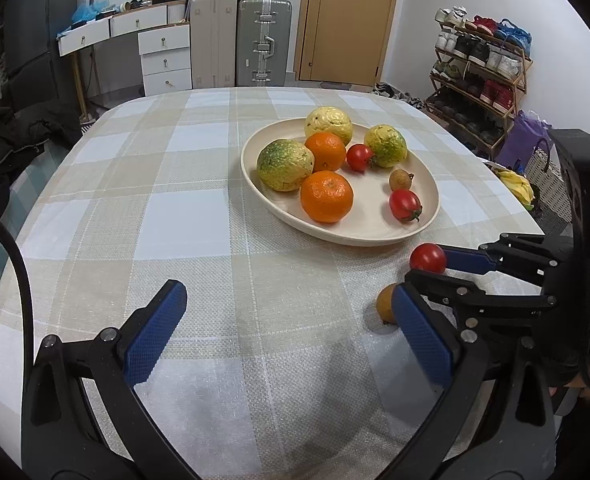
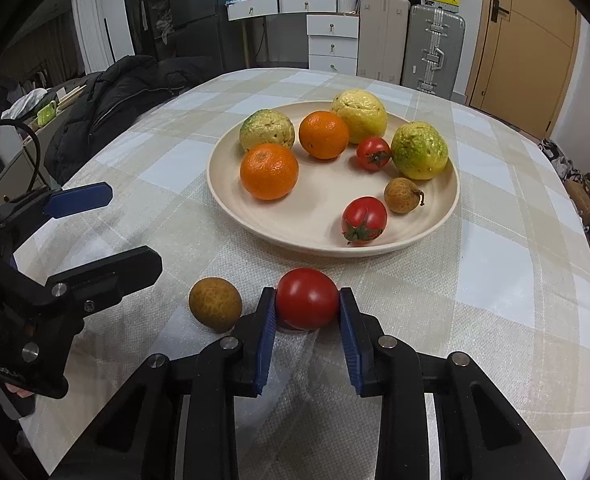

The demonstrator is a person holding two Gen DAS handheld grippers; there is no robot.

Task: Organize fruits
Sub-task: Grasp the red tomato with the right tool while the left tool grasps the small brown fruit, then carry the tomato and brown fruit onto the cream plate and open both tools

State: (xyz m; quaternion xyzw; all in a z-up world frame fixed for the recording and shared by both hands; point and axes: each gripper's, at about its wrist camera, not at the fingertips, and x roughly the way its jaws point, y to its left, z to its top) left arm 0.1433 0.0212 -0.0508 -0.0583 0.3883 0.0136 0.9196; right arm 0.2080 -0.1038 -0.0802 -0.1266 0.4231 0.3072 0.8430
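A cream plate (image 2: 423,236) (image 1: 375,236) holds two oranges (image 2: 269,171), three yellow-green fruits (image 2: 419,150), two tomatoes (image 2: 364,219) and a small brown fruit (image 2: 401,195). My right gripper (image 2: 307,304) (image 1: 423,270) is shut on a red tomato (image 2: 307,298) (image 1: 428,258) at the tablecloth, just in front of the plate. A brown round fruit (image 2: 215,304) (image 1: 386,304) lies on the cloth left of it. My left gripper (image 1: 287,328) (image 2: 107,232) is open and empty, left of the brown fruit.
The checked tablecloth (image 1: 175,208) covers a rounded table. A black jacket (image 2: 111,100) lies off the table's left side. Suitcases (image 1: 263,44), drawers (image 1: 165,60) and a shoe rack (image 1: 479,76) stand behind. Bananas (image 1: 517,188) lie beyond the right edge.
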